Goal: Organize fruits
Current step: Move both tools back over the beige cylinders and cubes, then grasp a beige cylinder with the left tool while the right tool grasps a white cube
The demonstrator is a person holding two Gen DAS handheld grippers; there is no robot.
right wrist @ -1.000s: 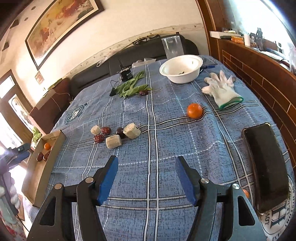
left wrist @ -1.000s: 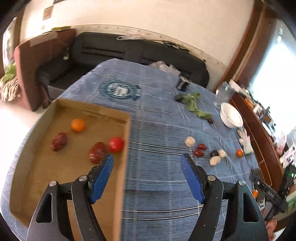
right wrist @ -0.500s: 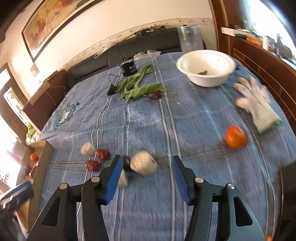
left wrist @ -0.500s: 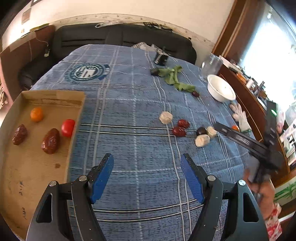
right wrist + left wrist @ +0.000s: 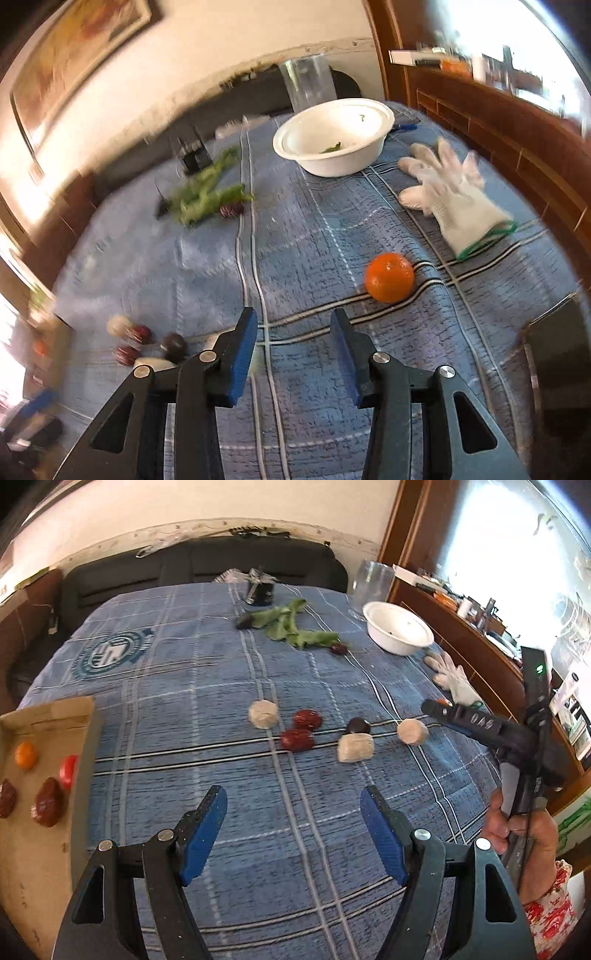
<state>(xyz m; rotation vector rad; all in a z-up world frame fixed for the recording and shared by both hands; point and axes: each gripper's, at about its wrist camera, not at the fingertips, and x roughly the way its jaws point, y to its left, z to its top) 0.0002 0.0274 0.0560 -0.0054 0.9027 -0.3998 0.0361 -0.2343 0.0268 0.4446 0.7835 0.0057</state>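
Left wrist view: left tool [image 5: 293,821] is seen wide open, nothing btwn the blue pads, held over bare checked cloth on the desk [image 5: 155,686]. Fruit cluster lies ahead and slightly right of it: two red dates [image 5: 301,731], a dark plum-like fruit [image 5: 358,725], three pale chunks [image 5: 354,747], rough and blocky. Cardboard tray [image 5: 48,716] sits at the left edge w/ an orange fruit [image 5: 25,755], a red tomato-like one [image 5: 68,771] and two wrinkled dark-red pieces [image 5: 48,806] already in it. Right tool is seen reaching in from the right edge, tips next to the rightmost pale chunk; contact can't be told.

Right wrist view (blurred): right tool [image 5: 293,349] jaws are closing, only cloth btwn them, nothing gripped. An orange [image 5: 389,277], round, glossy, no long axis, lies ahead and to the right, outside the jaw line, near a white knit glove [image 5: 454,199]. The cluster sits low left, beside the left finger. White bowl [image 5: 332,142] and green leaves [image 5: 207,195] lie further back.

Judged: right tool is nearer both cluster and orange; left is nearer the tray. A round orange would likely roll if pinched off-centre.
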